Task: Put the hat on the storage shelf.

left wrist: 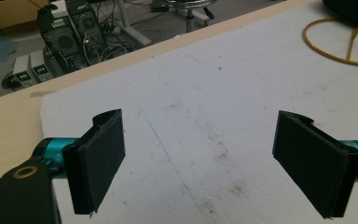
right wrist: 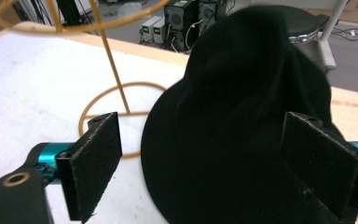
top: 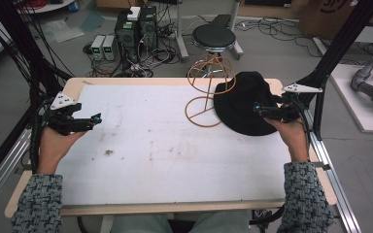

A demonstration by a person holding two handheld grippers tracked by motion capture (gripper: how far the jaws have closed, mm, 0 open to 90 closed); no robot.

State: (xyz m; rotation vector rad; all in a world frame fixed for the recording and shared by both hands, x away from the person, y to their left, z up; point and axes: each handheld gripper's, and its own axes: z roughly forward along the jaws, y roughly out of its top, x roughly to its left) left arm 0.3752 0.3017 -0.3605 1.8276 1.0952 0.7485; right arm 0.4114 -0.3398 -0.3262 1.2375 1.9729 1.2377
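A black brimmed hat [top: 243,103] lies on the white table mat [top: 165,145] at the back right. Just to its left stands a yellow wire hat stand [top: 208,87] with a ring base and a rounded top. My right gripper [top: 262,111] hovers over the hat's right brim, open; in the right gripper view the hat [right wrist: 242,116] sits between and beyond the two pads [right wrist: 98,163], and the wire stand [right wrist: 112,74] is at the left. My left gripper [top: 91,120] is held open over the mat's left edge with nothing between its pads [left wrist: 100,158].
A round black stool [top: 213,36] and computer boxes with cables [top: 136,29] stand on the floor behind the table. Black frame posts [top: 335,43] rise at both sides. The wooden table edge [top: 170,80] rims the mat. The stand's ring base [left wrist: 340,44] shows at the left gripper view's top right.
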